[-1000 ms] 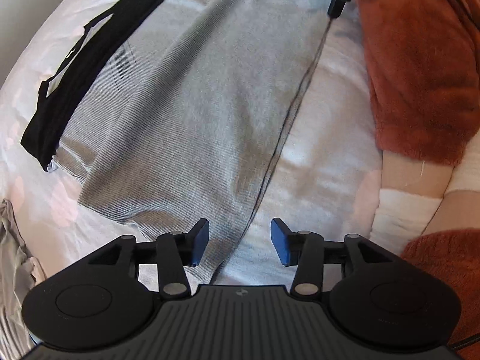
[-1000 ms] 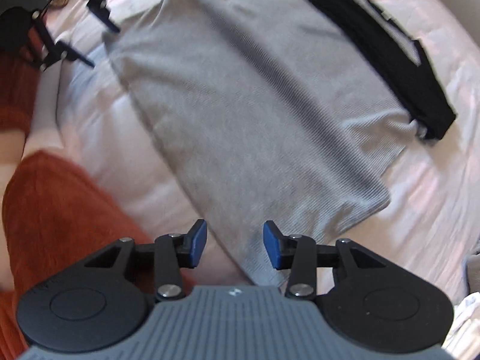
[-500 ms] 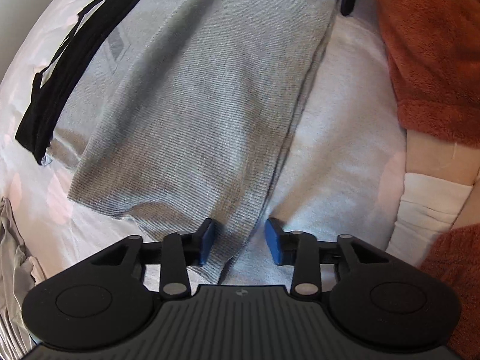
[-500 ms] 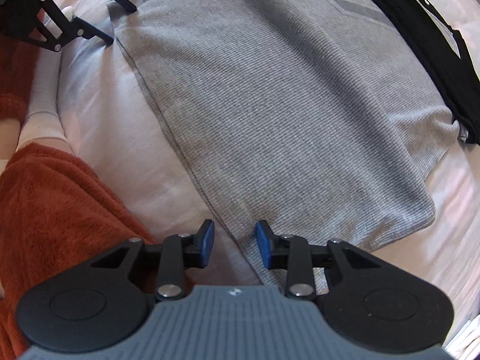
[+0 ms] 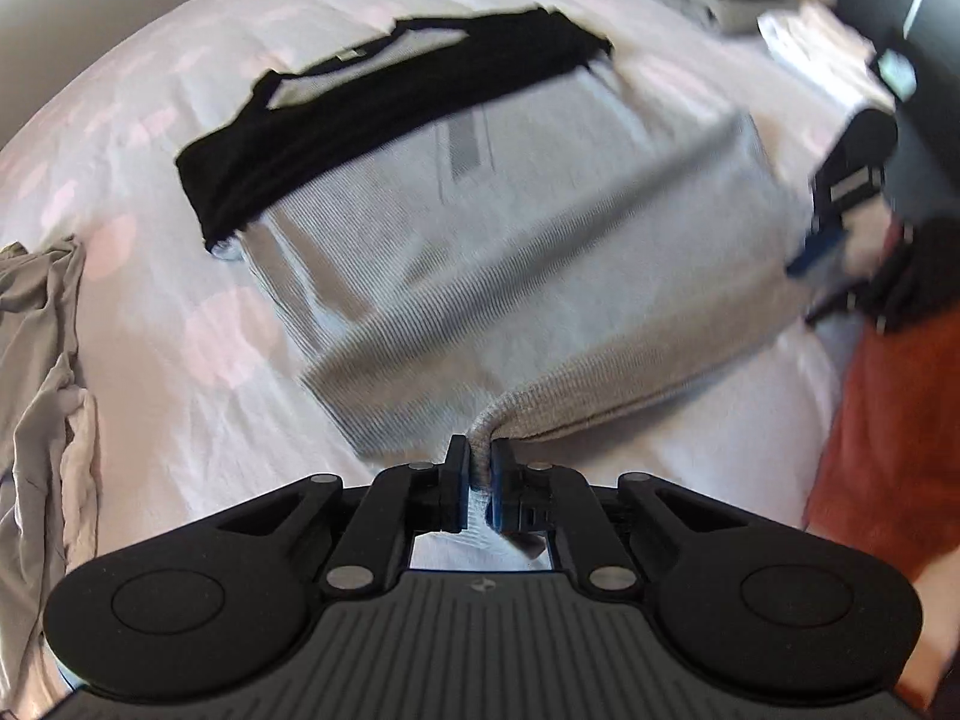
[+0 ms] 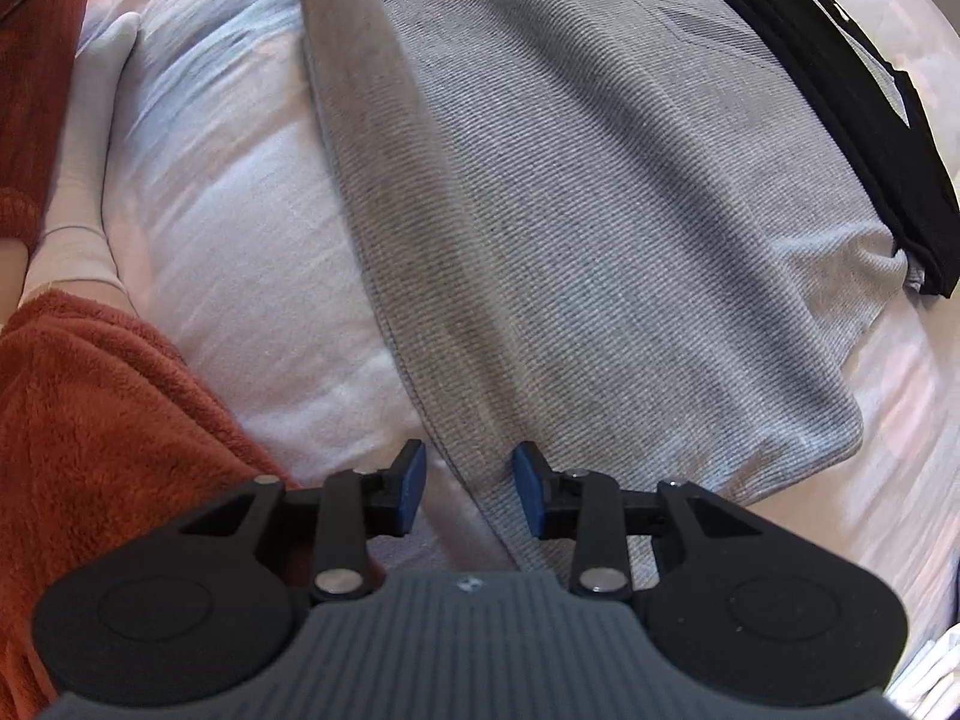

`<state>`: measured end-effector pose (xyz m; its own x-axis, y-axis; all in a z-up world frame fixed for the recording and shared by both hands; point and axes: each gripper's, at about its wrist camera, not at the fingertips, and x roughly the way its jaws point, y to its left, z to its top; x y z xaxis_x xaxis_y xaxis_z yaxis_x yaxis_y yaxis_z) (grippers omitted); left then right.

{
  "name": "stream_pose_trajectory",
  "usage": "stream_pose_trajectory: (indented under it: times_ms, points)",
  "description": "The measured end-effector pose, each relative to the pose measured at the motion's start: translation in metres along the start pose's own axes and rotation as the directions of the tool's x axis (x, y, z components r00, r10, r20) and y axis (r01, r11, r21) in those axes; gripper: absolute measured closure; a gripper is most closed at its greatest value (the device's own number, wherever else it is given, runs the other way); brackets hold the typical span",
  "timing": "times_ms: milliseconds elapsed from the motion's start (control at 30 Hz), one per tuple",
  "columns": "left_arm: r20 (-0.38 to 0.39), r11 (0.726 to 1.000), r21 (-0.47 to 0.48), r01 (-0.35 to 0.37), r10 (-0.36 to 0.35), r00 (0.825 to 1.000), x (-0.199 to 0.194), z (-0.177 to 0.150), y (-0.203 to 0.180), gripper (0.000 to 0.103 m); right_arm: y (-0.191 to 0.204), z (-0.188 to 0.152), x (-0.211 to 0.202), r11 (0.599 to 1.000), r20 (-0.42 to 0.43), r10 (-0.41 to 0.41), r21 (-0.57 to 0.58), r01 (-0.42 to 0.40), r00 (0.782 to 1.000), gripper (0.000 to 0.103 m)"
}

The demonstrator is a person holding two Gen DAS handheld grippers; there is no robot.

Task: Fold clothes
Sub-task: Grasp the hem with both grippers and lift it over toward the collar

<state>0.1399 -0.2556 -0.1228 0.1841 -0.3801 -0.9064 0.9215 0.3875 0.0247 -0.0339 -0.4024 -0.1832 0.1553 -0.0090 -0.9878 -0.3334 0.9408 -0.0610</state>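
Our left gripper (image 5: 478, 473) has just closed on the near corner of the grey ribbed knit garment (image 5: 510, 228), which a second ago lay flat on the pale bed sheet (image 5: 180, 384); the corner now rises. Our right gripper (image 6: 469, 487) stays half open astride the hem at lower centre, holding nothing. We judge the fold has begun on one side only.

Black tool (image 5: 478, 480) with blue pads; rust fleece garment (image 6: 90, 408), white sock (image 6: 84, 192).
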Motion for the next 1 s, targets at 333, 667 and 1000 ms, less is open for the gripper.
stream_pose_trajectory:
  times_ms: [333,667,1000]
  points:
    - [0.065,0.996,-0.088,-0.004,0.010,0.998,-0.016,0.015,0.014,0.099,0.007,-0.012,-0.011,0.990,0.020,-0.142,-0.011,0.142,0.990,0.080]
    - [0.148,0.996,-0.011,-0.088,0.089,0.985,-0.052,0.000,-0.005,0.099,0.008,-0.046,-0.077,0.921,0.201,-0.387,0.134,0.366,0.900,0.097]
    - [0.273,0.938,0.139,-0.318,0.273,0.923,-0.094,0.031,-0.029,0.099,-0.020,-0.032,-0.144,0.823,0.349,-0.568,0.256,0.508,0.745,0.097]
